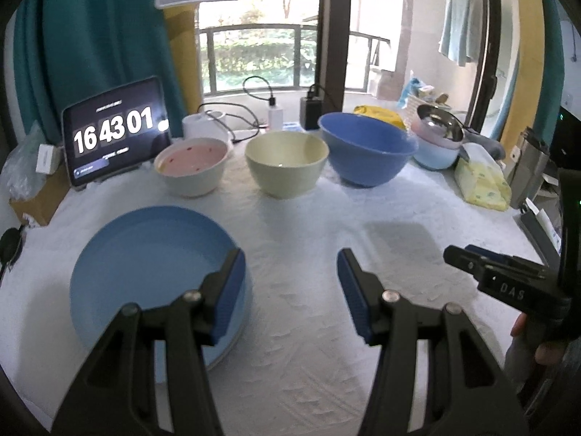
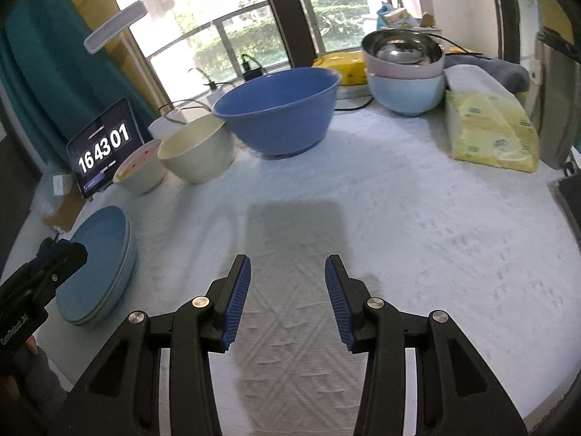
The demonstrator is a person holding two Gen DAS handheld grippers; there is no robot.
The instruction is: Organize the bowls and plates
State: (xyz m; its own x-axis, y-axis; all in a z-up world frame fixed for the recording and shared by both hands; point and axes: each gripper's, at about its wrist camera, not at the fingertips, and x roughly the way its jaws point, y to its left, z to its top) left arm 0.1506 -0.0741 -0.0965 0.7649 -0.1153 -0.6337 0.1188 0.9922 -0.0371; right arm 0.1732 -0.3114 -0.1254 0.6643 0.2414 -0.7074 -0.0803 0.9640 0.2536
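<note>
A stack of blue plates point(image 1: 145, 272) lies at the near left of the white cloth; it shows again at the left of the right wrist view point(image 2: 98, 265). Behind stand a pink-lined bowl point(image 1: 192, 167) point(image 2: 139, 170), a cream bowl point(image 1: 285, 167) point(image 2: 198, 149) and a large blue bowl point(image 1: 366, 149) point(image 2: 279, 109). Further right, a steel bowl sits nested in a pink and a pale blue bowl point(image 1: 435, 141) point(image 2: 405, 76). My left gripper point(image 1: 290, 272) is open over the cloth, its left finger above the plates' right rim. My right gripper point(image 2: 287, 276) is open above bare cloth, holding nothing.
A tablet showing a clock point(image 1: 116, 130) leans at the back left. A yellow tissue pack point(image 2: 490, 134) lies at the right, with a grey box behind it. Chargers and cables point(image 1: 276, 112) sit by the window. Each wrist view catches the other gripper at its edge.
</note>
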